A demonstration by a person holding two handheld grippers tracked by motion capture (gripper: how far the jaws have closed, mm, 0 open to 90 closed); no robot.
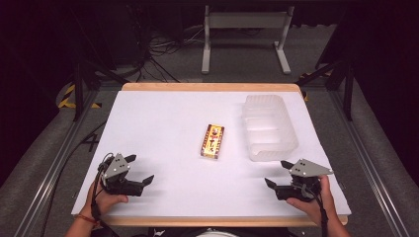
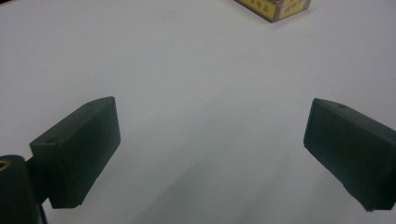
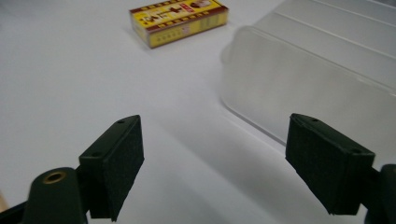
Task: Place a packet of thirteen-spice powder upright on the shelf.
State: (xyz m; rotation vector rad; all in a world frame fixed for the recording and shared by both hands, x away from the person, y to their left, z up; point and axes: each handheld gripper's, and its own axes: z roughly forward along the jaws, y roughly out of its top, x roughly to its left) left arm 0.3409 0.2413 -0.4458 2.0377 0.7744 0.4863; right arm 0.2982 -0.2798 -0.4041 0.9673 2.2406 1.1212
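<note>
- Ahead of both grippers lies the yellow box [image 1: 213, 141], flat on the white table [image 1: 163, 123]; the left gripper [image 1: 140, 171] and right gripper [image 1: 275, 175] are spread wide and empty, low near the table's edge.
- Beside the right gripper stands a clear bin [image 1: 269, 127]. Likely nothing is started; next, one tool must reach forward to the box.
- Box print is unreadable, and in the left gripper view the box is cropped.

A white table [image 1: 158, 123] with a wooden edge carries a yellow box [image 1: 213, 141] lying flat near its middle and a clear tub [image 1: 269, 127] just right of it.
</note>
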